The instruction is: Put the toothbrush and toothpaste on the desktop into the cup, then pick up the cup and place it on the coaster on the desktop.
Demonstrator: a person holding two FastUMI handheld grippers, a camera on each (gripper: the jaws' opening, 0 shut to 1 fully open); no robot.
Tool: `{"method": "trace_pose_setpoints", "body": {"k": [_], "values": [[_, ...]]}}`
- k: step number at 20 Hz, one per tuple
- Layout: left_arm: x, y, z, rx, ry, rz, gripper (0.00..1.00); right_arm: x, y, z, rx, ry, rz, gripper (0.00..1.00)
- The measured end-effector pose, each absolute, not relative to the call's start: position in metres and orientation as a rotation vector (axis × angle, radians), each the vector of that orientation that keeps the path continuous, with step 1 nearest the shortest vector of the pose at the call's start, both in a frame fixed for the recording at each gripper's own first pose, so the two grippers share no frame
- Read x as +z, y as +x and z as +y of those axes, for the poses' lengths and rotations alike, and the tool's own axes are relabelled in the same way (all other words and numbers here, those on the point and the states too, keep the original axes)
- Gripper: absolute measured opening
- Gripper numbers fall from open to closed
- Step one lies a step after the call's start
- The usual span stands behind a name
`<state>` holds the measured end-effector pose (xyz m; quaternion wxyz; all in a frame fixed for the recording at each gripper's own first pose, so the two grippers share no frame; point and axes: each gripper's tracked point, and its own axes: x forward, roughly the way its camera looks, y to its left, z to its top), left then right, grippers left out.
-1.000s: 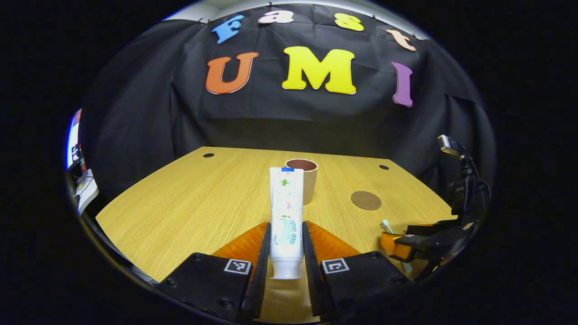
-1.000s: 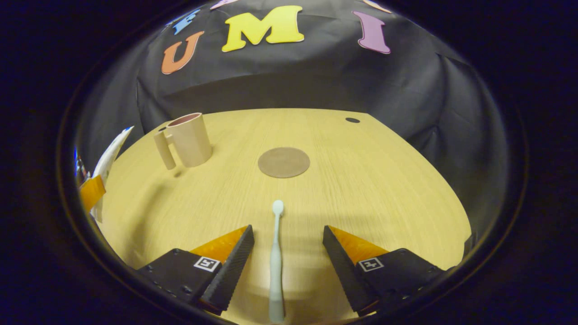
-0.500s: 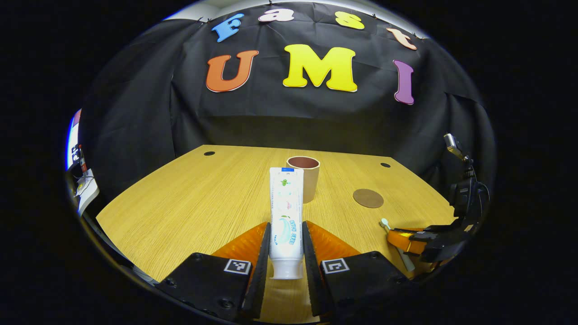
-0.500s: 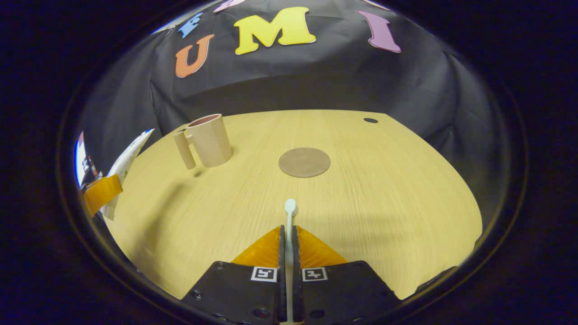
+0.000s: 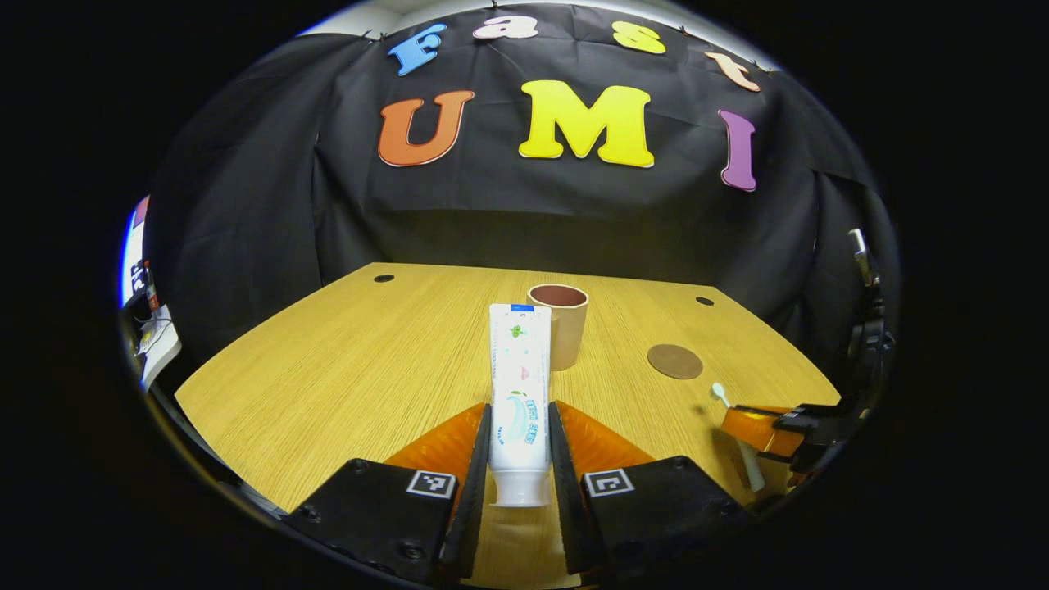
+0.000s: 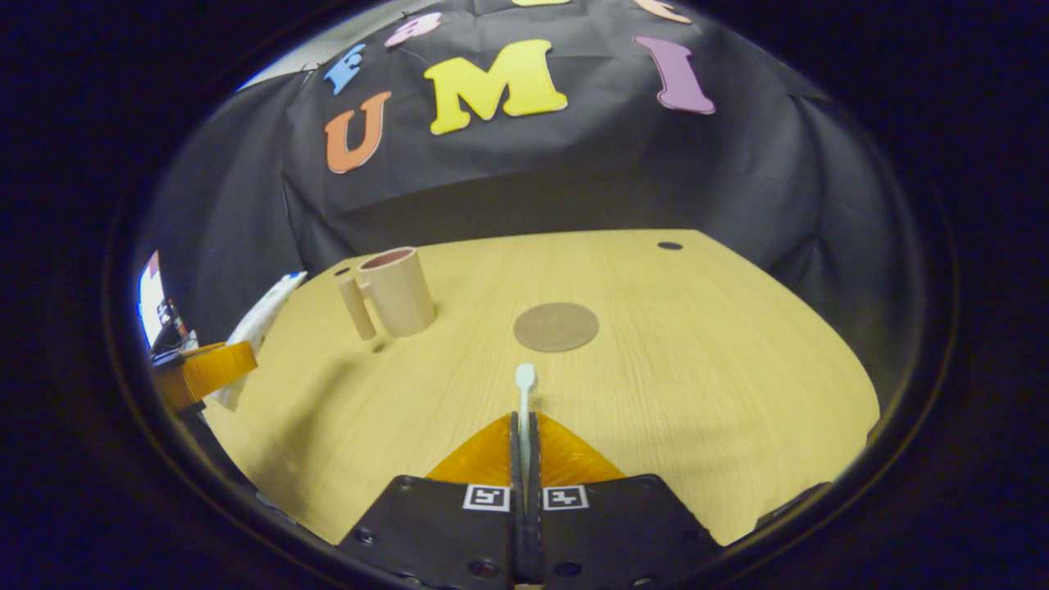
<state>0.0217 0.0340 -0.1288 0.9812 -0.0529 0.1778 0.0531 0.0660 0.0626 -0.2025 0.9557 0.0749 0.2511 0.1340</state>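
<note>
While both things are held up off the surface (image 5: 328, 360), the step in hand looks like carrying them to the cup (image 5: 560, 324). The left claw (image 5: 519, 442) is squeezed tight on the toothpaste (image 5: 519, 385). The right claw (image 6: 524, 434) is pinched on the toothbrush (image 6: 524, 393). Next, each one likely needs tipping over the cup's open top. The coaster (image 6: 556, 326) lies near the cup.

Both views are sharp at centre and evenly lit from above, the light wooden tabletop (image 5: 344, 369) bright against the dim black cloth wall (image 5: 246, 213). Fisheye distortion bows the table's edges. Soft shadows fall beside the beige handled cup (image 6: 397, 291). A bright glare patch shows at the far left rim.
</note>
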Motion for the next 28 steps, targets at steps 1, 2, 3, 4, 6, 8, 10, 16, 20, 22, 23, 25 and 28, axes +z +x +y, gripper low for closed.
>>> {"method": "trace_pose_setpoints", "body": {"k": [1, 2, 3, 4, 6, 8, 10, 16, 20, 22, 23, 25, 28], "values": [[-0.13, 0.022, 0.034, 0.105, -0.11, 0.359, 0.43, -0.185, 0.064, 0.06, 0.268, 0.148, 0.448, 0.0], [-0.129, 0.021, 0.034, 0.102, -0.11, 0.355, 0.43, -0.169, 0.059, 0.056, 0.257, 0.14, 0.391, 0.0], [-0.125, 0.023, 0.033, 0.097, -0.108, 0.343, 0.43, -0.151, 0.056, 0.052, 0.247, 0.135, 0.332, 0.0], [-0.121, 0.023, 0.034, 0.093, -0.108, 0.326, 0.43, -0.133, 0.05, 0.047, 0.24, 0.134, 0.276, 0.0], [-0.111, 0.023, 0.037, 0.099, -0.12, 0.284, 0.43, -0.106, 0.038, 0.039, 0.231, 0.129, 0.193, 0.0], [-0.1, 0.021, 0.037, 0.094, -0.146, 0.253, 0.43, -0.09, 0.025, 0.036, 0.245, 0.135, 0.154, 0.0], [-0.087, 0.015, 0.035, 0.088, -0.132, 0.23, 0.43, -0.075, 0.017, 0.032, 0.251, 0.169, 0.11, 0.0], [-0.051, 0.025, 0.032, 0.052, -0.102, 0.147, 0.43, -0.068, 0.015, 0.019, 0.249, 0.225, 0.079, 0.0], [-0.011, 0.059, 0.031, 0.03, -0.121, 0.066, 0.44, -0.07, 0.018, 0.013, 0.218, 0.208, 0.048, 0.0], [0.007, 0.08, 0.031, 0.017, -0.14, 0.014, 0.44, -0.073, 0.02, 0.01, 0.216, 0.212, 0.048, 0.0], [0.013, 0.096, 0.034, 0.02, -0.145, -0.009, 0.44, -0.075, 0.019, 0.007, 0.217, 0.217, 0.05, 0.0], [0.016, 0.129, 0.04, 0.027, -0.141, -0.031, 0.43, -0.075, 0.018, 0.004, 0.223, 0.219, 0.049, 0.0], [0.01, 0.173, 0.043, 0.042, -0.135, -0.036, 0.39, -0.079, 0.021, -0.003, 0.209, 0.214, 0.044, 0.0]]}}
